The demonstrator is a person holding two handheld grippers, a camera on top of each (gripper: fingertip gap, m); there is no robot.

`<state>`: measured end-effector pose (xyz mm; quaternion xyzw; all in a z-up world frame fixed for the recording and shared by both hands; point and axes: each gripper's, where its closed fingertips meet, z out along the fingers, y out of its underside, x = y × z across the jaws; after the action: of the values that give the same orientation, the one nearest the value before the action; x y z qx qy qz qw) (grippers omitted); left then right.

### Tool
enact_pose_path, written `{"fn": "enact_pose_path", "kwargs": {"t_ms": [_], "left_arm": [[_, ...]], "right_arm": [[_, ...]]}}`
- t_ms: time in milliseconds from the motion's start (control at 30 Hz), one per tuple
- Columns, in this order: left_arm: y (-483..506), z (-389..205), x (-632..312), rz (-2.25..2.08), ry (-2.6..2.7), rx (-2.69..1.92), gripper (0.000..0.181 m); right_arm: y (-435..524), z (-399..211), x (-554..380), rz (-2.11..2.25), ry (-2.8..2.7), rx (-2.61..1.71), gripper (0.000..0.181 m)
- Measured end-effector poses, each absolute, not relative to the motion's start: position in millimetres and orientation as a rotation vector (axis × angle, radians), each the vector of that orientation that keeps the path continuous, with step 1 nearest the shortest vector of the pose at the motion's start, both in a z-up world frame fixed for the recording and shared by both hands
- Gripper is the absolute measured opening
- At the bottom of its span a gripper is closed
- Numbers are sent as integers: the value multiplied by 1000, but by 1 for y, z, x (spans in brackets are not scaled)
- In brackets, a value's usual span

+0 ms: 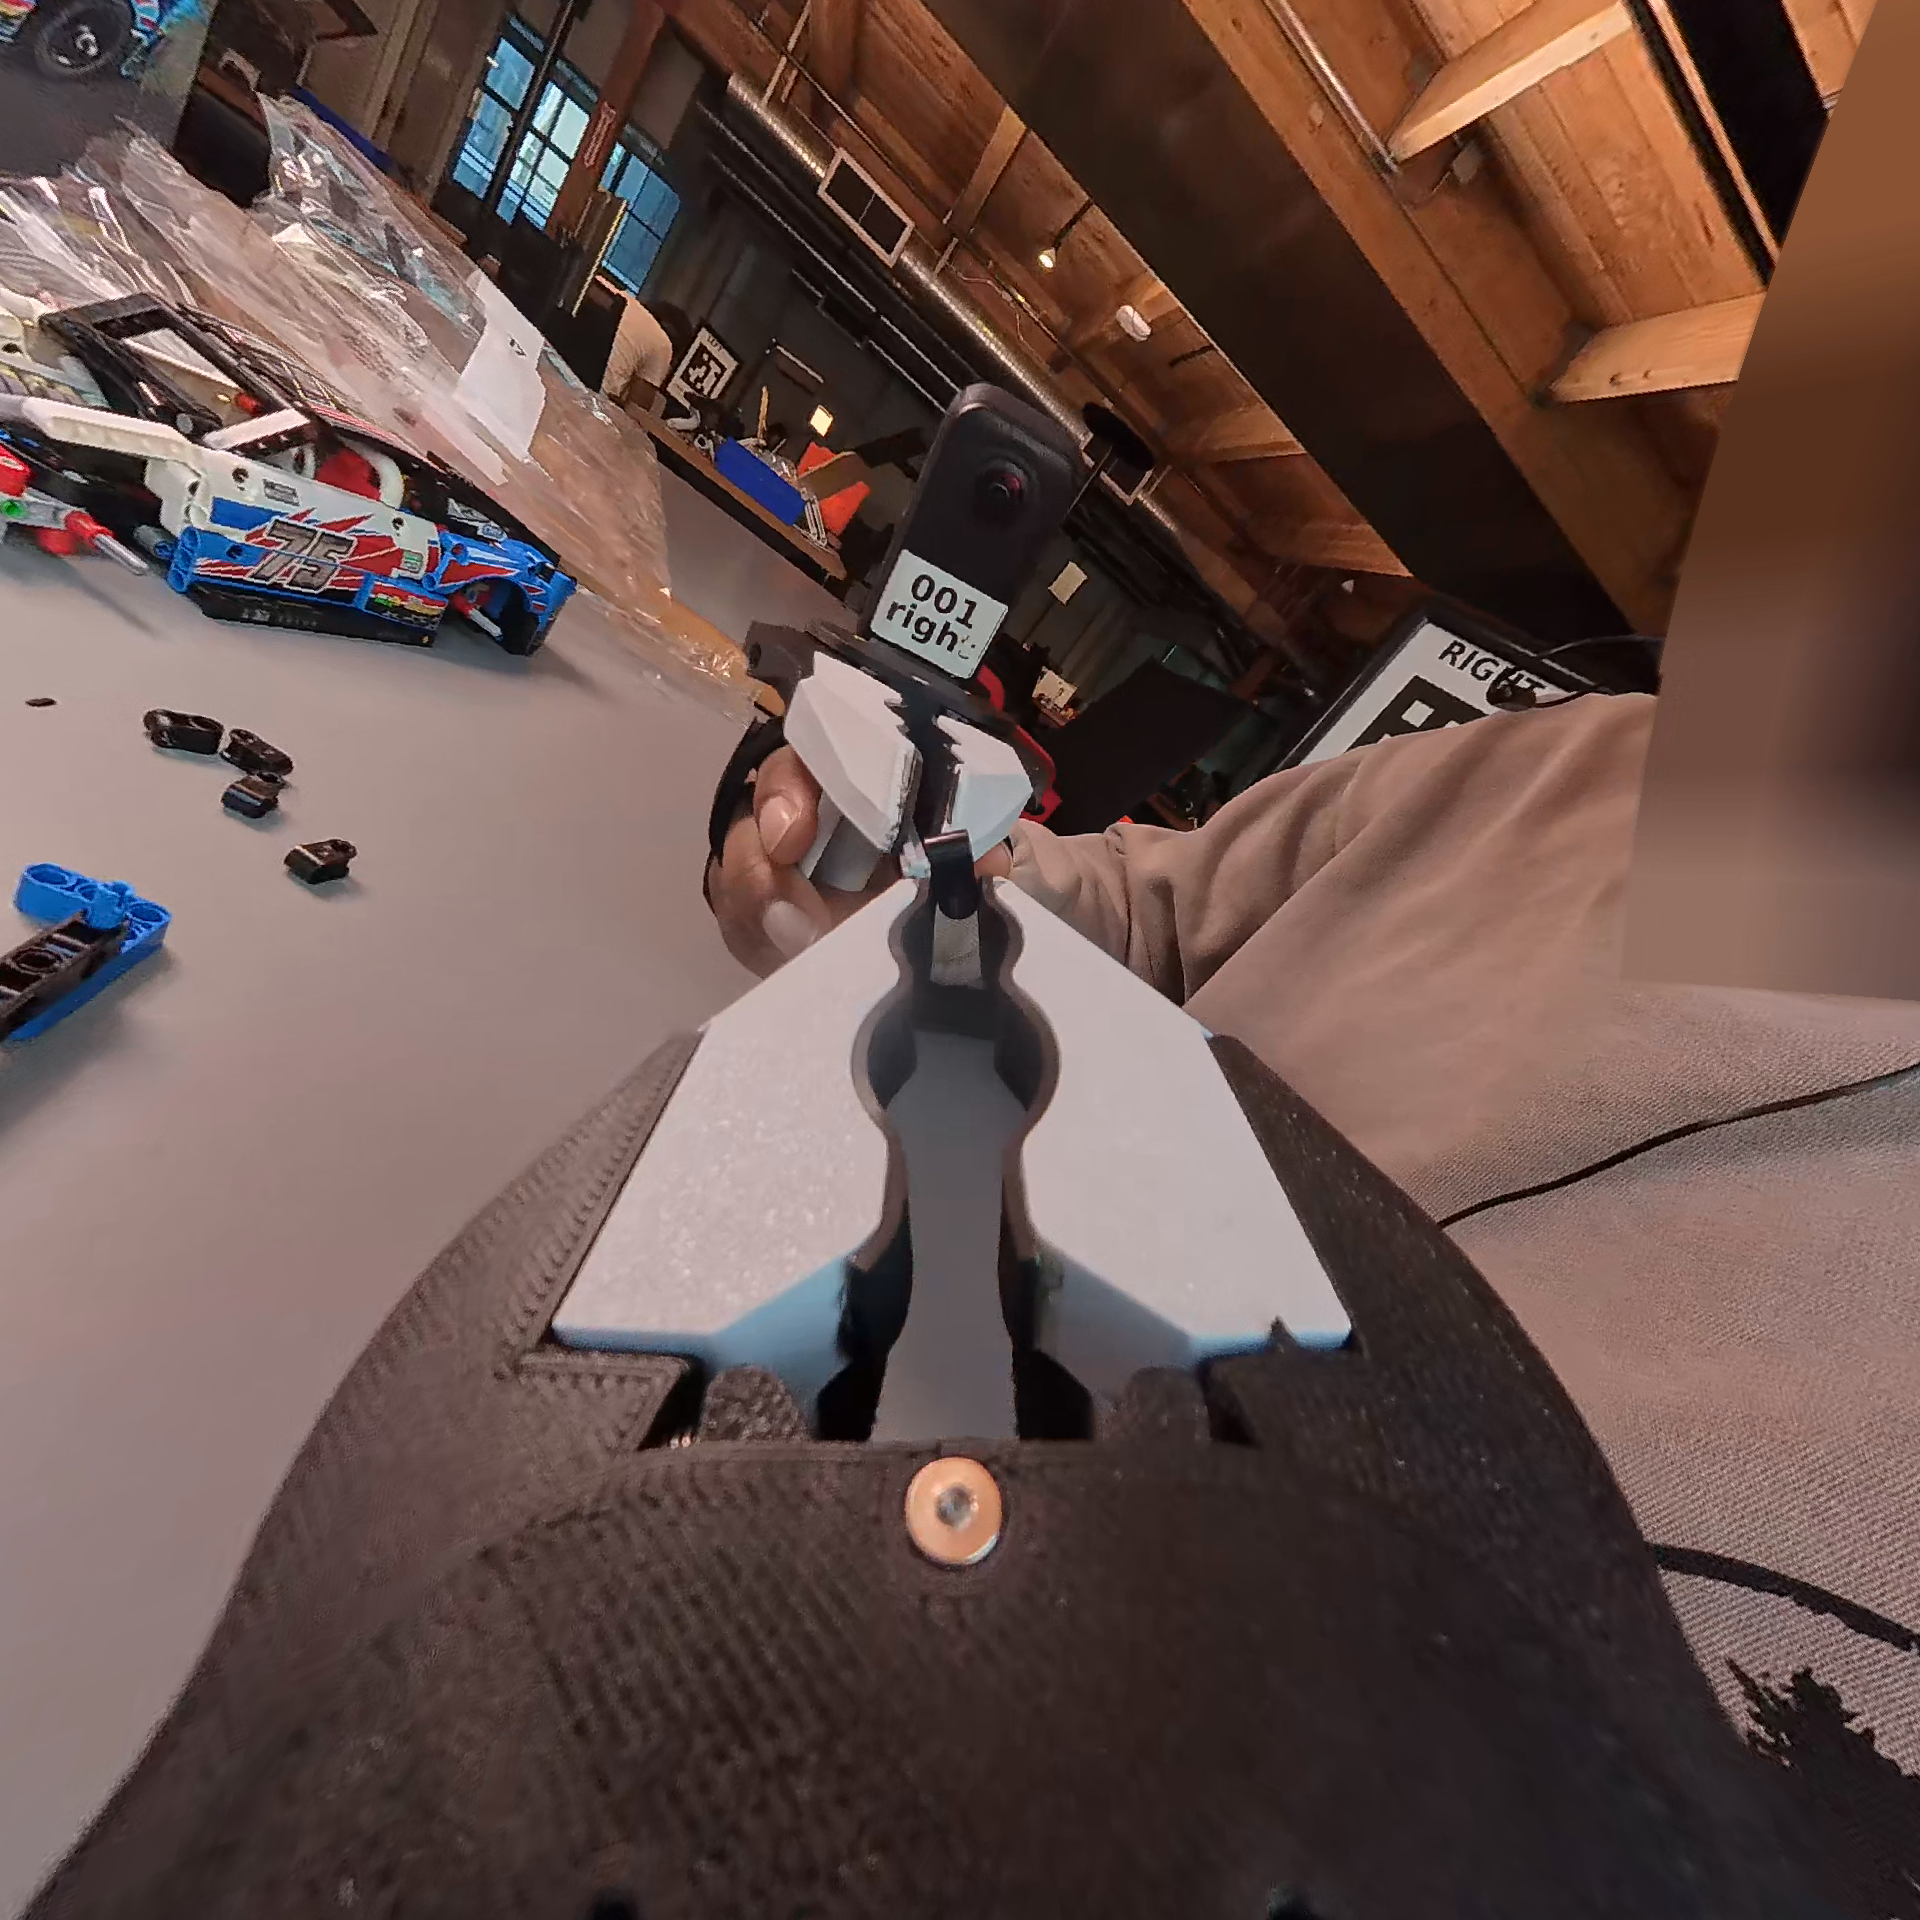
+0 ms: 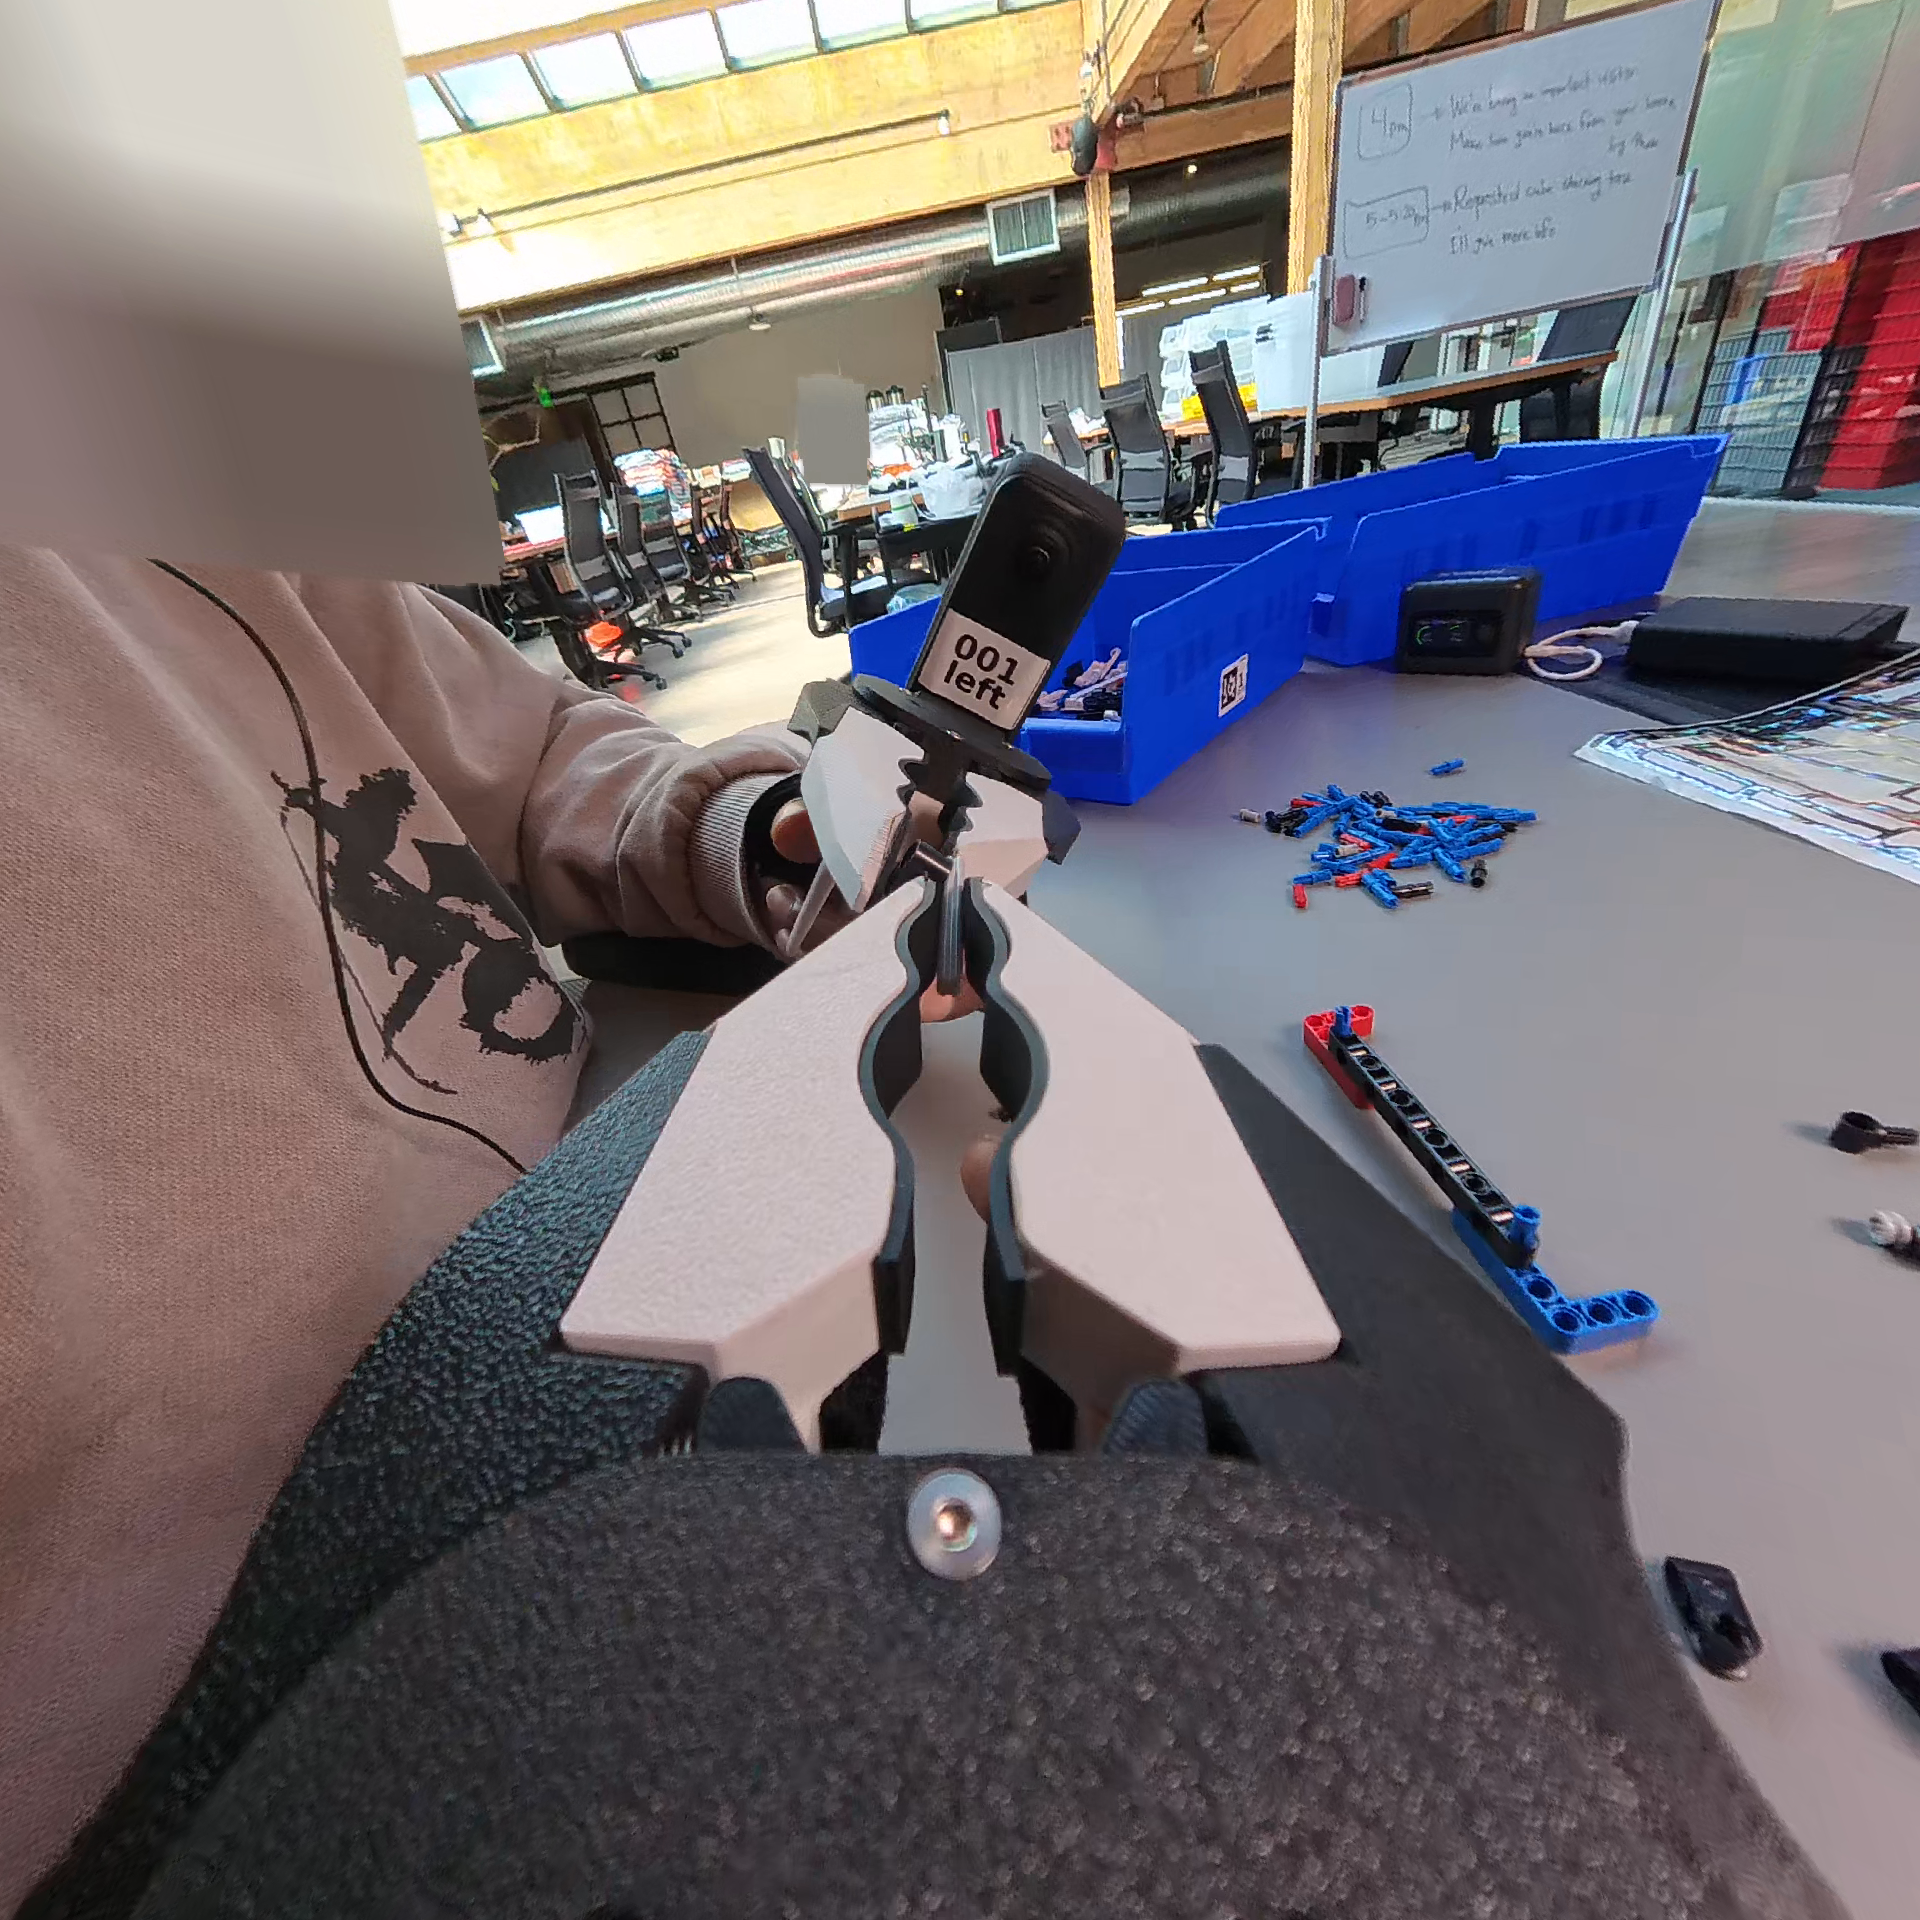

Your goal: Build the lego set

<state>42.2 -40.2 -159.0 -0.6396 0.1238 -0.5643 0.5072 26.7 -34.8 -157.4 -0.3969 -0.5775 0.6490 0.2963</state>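
Writing marks each camera's white label (image 1: 938, 615), the whiteboard (image 2: 1507, 177) and the lego car (image 1: 301, 551).

Grey table (image 2: 1351, 987); blue bins (image 2: 1195, 665); blue-red-white car (image 1: 312, 551).

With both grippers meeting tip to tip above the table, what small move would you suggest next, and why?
Probably ease the two tips together to seat the part. The left gripper is shut on a small black lego piece, and the right gripper pinches a thin grey piece; the tips nearly touch in mid-air. Whether the pieces are already joined is hard to tell.
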Motion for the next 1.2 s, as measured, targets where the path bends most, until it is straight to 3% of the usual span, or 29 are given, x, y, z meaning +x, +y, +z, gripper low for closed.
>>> {"fn": "enact_pose_path", "kwargs": {"t_ms": [1200], "left_arm": [[-41, -153, 33, -1276, 374, -1470, 5]], "right_arm": [[-40, -151, 33, 1485, -1650, -976, 2]]}}
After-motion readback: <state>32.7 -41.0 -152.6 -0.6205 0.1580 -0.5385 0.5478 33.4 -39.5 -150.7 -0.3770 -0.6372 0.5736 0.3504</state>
